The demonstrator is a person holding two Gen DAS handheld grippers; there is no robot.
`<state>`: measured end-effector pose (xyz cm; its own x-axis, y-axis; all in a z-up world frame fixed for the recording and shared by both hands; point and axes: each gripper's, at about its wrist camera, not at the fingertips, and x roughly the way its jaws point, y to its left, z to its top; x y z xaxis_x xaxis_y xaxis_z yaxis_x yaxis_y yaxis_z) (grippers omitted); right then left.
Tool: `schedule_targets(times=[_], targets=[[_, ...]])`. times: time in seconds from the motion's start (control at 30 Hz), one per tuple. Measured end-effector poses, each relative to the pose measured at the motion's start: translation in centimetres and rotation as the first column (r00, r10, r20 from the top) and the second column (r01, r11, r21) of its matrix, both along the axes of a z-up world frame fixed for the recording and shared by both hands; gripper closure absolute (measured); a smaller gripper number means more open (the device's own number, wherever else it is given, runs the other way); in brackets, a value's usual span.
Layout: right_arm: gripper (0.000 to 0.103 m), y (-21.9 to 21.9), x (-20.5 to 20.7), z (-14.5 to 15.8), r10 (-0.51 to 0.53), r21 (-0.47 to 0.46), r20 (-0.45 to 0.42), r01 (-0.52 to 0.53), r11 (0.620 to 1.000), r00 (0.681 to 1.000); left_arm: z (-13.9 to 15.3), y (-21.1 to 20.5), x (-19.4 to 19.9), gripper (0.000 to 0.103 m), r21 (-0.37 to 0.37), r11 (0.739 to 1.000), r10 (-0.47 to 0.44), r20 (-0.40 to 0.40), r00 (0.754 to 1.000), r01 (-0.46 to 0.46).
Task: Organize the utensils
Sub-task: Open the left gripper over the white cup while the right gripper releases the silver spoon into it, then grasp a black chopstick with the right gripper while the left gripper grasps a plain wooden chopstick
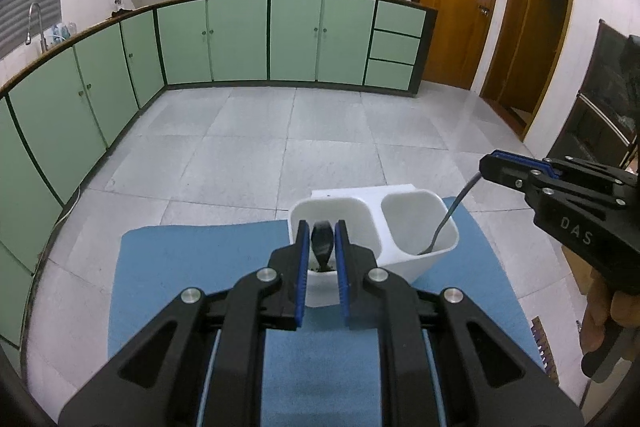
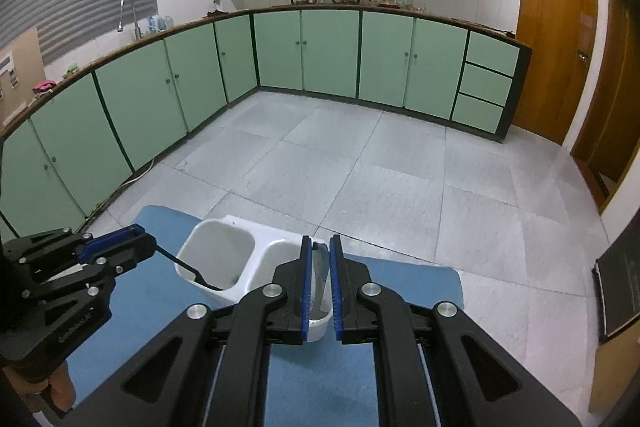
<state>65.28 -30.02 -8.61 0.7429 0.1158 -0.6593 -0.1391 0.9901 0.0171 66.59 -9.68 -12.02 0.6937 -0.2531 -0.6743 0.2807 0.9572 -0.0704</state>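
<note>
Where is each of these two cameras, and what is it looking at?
Left view: on the left claw, looking down its fingers at the black utensil it grips.
Right view: on the right claw, gripping a metal utensil.
Shared: white holder on blue mat; each shows the other claw, with a hand.

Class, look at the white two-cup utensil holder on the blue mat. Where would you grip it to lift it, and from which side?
Grip the holder by the wall between its two cups, coming from above. Its openings face up, and that divider is thin enough for fingers, though the black utensil and metal utensil crowd both cups.
</note>
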Motion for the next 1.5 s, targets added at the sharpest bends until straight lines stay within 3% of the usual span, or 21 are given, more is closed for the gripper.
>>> schedule_targets(times=[0.17,0.3,0.47,0.67,0.73,0.9,1.07,1.33,1.5], targets=[[0.093,-0.4,-2.0,1.2,-0.002,0.006,0.027,0.002,1.000,1.000,1.4,0.2,-0.8,0.088,-0.001,1.000,0.003,0.021,1.000,-0.003],[0.093,-1.0,-4.9,2.6,0.005,0.018,0.054,-0.006,1.000,0.999,3.2,0.8,-2.9,0.080,-0.008,1.000,0.002,0.052,0.999,-0.001],[0.086,-1.8,-12.3,3.5,0.018,0.026,0.121,-0.021,0.999,0.992,4.8,2.2,-8.5,0.066,-0.009,1.000,-0.009,0.113,0.994,0.010],[0.077,-1.9,-22.6,1.4,0.024,0.031,0.156,-0.029,0.999,0.988,4.2,4.2,-17.9,0.049,-0.022,1.000,-0.012,0.175,0.984,0.016],[0.074,-1.7,-25.8,-0.1,0.016,0.054,0.143,-0.024,0.998,0.990,3.1,4.9,-22.0,0.039,-0.018,1.000,-0.009,0.204,0.979,0.013],[0.073,0.0,-33.9,-4.9,0.019,0.045,0.115,-0.024,0.999,0.993,-0.5,5.8,-29.6,0.038,-0.007,1.000,-0.017,0.206,0.978,0.019],[0.071,1.2,-39.4,-9.7,-0.018,0.063,0.091,0.012,0.998,0.996,-5.7,6.9,-35.8,0.037,-0.051,0.999,0.012,0.152,0.988,-0.004],[0.071,4.0,-42.2,-16.6,0.009,0.090,-0.031,-0.006,0.996,0.999,-14.1,5.8,-38.8,0.037,-0.033,0.999,-0.005,-0.027,1.000,0.004],[0.071,5.7,-41.7,-18.4,0.037,0.071,-0.050,-0.034,0.997,0.998,-16.2,5.4,-38.3,0.038,0.011,1.000,-0.004,-0.066,0.998,0.004]])
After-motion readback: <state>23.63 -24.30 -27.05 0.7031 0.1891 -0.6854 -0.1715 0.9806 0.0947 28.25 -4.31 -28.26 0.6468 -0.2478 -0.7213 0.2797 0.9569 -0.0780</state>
